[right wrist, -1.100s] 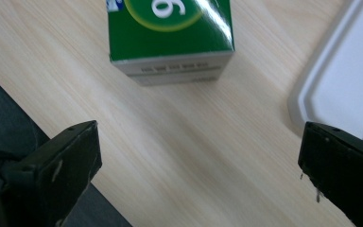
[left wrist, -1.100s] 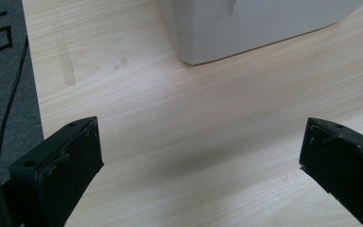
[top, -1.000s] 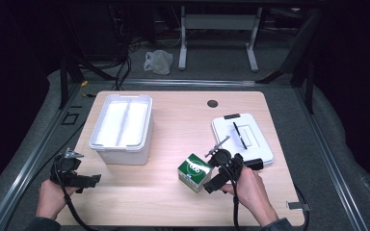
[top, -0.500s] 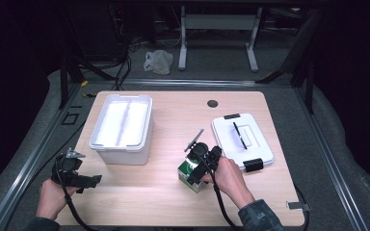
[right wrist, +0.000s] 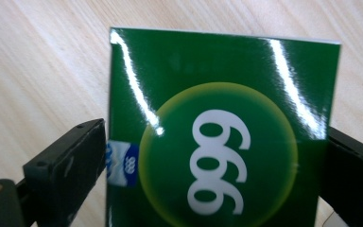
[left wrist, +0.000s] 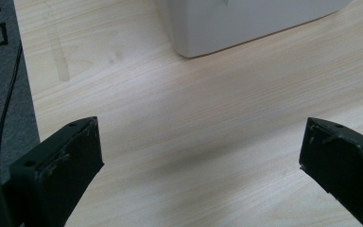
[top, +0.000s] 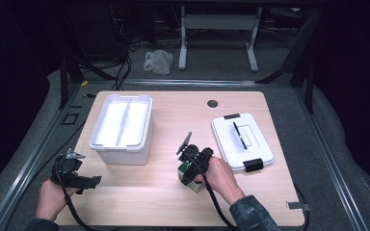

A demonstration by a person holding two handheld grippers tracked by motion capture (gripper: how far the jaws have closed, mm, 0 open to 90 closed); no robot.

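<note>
Green box [right wrist: 220, 137]: lower centre of high view, on table, between right gripper's jaws.
Table [top: 173, 202]: pale wood, centre frame.
White bin [top: 122, 127]: open, upper left.
White lid [top: 241, 141]: flat, right of centre.
Right gripper [top: 189, 169]: jaws set against box sides, clamping it.
Left gripper [top: 74, 177]: lower left, jaws wide, holding nothing.

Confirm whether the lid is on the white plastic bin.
No: the white plastic bin stands open, its lid lying apart on the table.
</note>
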